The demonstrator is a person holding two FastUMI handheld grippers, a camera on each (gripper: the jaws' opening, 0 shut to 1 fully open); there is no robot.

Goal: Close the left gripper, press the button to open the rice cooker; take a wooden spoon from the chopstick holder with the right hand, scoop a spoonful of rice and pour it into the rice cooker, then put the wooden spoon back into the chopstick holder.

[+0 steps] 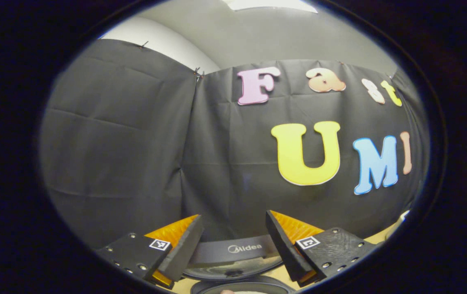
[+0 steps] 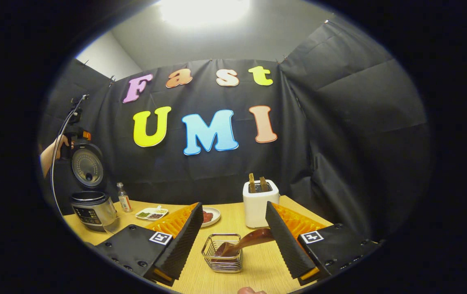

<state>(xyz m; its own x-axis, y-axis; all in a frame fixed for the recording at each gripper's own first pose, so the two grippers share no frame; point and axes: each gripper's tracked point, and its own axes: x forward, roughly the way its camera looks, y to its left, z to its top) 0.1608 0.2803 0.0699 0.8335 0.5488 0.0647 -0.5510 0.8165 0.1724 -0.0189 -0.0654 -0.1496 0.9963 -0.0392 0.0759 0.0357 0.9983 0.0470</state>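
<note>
Holding both tongs open rn: my right gripper [image 2: 233, 232] has its fingers spread wide w/ nothing between them, and it sits just above and short of the chopstick holder [image 2: 222, 253], a small wire basket on the wooden table [image 2: 258, 265]. The wooden spoon [image 2: 245, 241] lies tilted in that basket, bowl end down inside, handle sticking up and out toward my right finger; can't tell if the finger touches it, but it's not gripped. My left gripper [image 1: 233, 241] is open too, empty, held up by the raised rice cooker lid [image 1: 233, 255], which shows between its fingers.

Progress, as I judge it: cooker's open, so the button step looks done. In the right gripper view the rice cooker [image 2: 92, 208] stands far left on the table w/ lid upright, and a hand [image 2: 59, 145] holds the other gripper near the lid top. Left to do: grab spoon, scoop rice, pour it in, put spoon back. I can't make out a rice container here.

Spoon looks dark brown, smooth and glossy, w/ a curved handle.
</note>
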